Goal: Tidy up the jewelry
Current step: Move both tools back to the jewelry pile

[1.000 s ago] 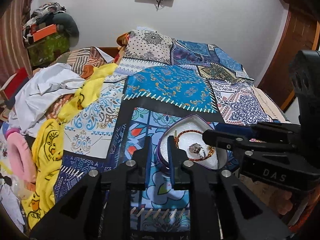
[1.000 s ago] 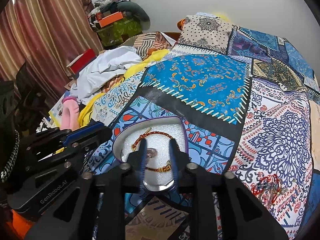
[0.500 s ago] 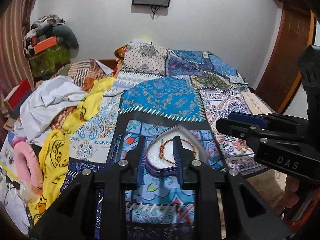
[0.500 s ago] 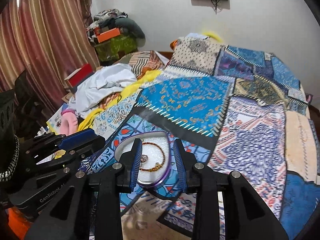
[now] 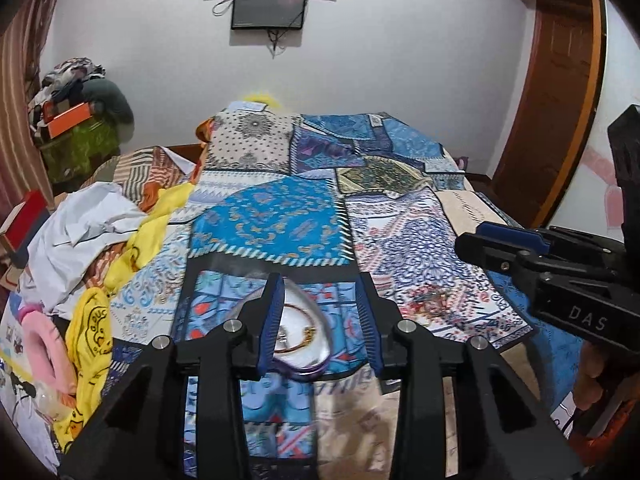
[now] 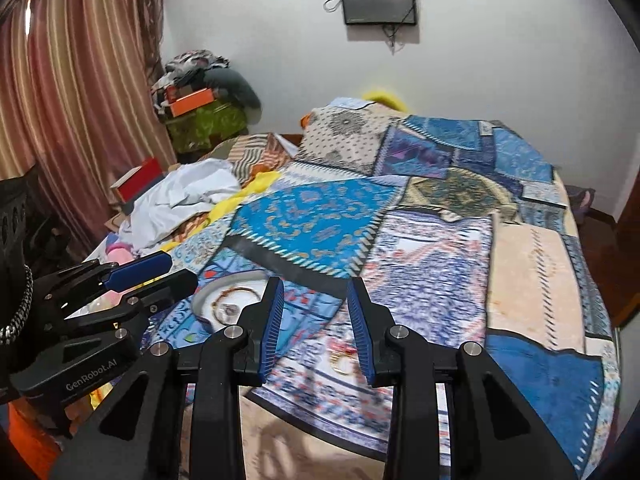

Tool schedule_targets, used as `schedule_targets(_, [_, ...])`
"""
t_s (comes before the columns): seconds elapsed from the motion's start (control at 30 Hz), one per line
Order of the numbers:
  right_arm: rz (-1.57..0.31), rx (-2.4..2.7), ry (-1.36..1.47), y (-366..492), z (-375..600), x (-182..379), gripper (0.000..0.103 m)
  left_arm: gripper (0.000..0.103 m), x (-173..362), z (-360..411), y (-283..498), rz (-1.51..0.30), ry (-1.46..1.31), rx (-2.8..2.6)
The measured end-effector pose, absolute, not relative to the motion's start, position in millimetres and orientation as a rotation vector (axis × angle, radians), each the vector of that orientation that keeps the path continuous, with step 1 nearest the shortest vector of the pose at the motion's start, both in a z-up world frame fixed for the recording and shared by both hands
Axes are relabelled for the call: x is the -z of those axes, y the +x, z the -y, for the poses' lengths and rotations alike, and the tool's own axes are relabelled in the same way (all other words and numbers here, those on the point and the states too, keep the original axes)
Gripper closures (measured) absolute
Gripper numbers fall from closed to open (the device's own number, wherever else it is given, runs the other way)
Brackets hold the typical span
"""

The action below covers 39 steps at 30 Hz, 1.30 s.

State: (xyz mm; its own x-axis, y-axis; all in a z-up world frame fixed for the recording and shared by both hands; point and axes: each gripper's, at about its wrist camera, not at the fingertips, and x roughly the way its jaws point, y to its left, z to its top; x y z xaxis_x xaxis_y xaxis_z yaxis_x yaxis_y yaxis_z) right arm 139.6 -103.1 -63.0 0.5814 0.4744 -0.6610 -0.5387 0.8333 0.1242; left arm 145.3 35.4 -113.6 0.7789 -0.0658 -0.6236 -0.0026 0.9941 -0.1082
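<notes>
A heart-shaped white jewelry tray [image 5: 316, 360] with a purple rim lies on the patchwork bedspread [image 5: 280, 224]. It holds a red and gold bracelet [image 5: 308, 334] and a small silver piece. My left gripper [image 5: 320, 320] is open and empty, raised above the tray. The tray also shows in the right wrist view [image 6: 210, 300], left of my right gripper [image 6: 316, 320], which is open and empty. A gold ring [image 6: 342, 364] lies on the bedspread between the right fingers. Loose jewelry [image 5: 434, 304] lies right of the tray.
White cloth [image 5: 80, 232] and yellow cloth [image 5: 92, 332] are piled on the bed's left side, with a pink item [image 5: 40, 340]. A red box [image 6: 140, 180] and stacked clutter [image 6: 196, 112] stand by the curtain. A wooden door [image 5: 560, 100] is at right.
Both grippers have pulled back and risen away from the tray and opened wider. The right gripper has shifted right, over the ring on the bedspread.
</notes>
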Motion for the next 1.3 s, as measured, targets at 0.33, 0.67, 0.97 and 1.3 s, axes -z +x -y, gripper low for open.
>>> schedule_targets(0.33, [-0.739, -0.487, -0.047, 149.2, 162.0, 68.5, 0.058, 0.062, 132.6, 2.7, 170.0, -0.754, -0.070, 0.081])
schedule_targets(0.67, [-0.789, -0.425, -0.042, 163.0, 196.2, 90.5, 0.058, 0.062, 170.1, 29.3, 192.2, -0.862, -0.070, 0.156])
schedule_targets(0.97, [-0.836, -0.464, -0.064, 166.1, 189.9, 109.8, 0.058, 0.062, 190.4, 46.7, 197.3, -0.907, -0.048, 0.207])
schedule_targets(1.3, [-0.874, -0.479, -0.048, 165.9, 189.3, 119.5, 0.058, 0.079, 195.0, 48.6, 203.5, -0.896, -0.059, 0.239])
